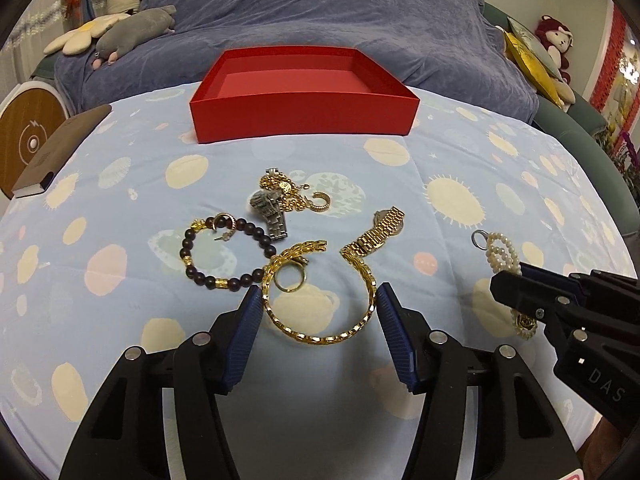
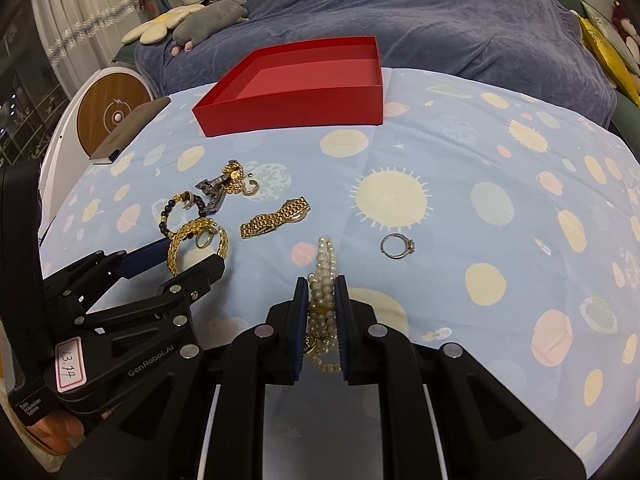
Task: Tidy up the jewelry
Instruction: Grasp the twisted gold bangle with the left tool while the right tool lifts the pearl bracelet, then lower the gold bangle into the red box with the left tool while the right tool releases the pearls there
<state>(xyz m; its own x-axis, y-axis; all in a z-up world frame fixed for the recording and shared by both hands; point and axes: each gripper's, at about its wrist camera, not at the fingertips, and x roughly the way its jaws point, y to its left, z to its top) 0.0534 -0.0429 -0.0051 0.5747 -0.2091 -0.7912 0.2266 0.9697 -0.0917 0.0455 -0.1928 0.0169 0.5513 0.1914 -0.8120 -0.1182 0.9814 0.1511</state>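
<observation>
An empty red box [image 1: 300, 116] stands at the far side of the table; it also shows in the right wrist view [image 2: 296, 112]. My left gripper [image 1: 320, 304] is open, its blue pads on either side of a gold bangle [image 1: 320, 336] lying on the cloth. A gold ring [image 1: 290, 278] lies inside the bangle. My right gripper [image 2: 322, 292] is shut on a pearl bracelet [image 2: 324, 268] resting on the cloth. A dark bead bracelet [image 1: 224, 254], a gold watch [image 1: 376, 232], a silver watch [image 1: 270, 210] and a gold chain with earring [image 1: 296, 192] lie nearby.
A silver ring [image 2: 396, 246] lies right of the pearls. A brown notebook [image 1: 60, 148] sits at the table's left edge beside a round wooden device [image 1: 28, 144]. A blue-covered sofa [image 1: 320, 20] with plush toys stands behind the table.
</observation>
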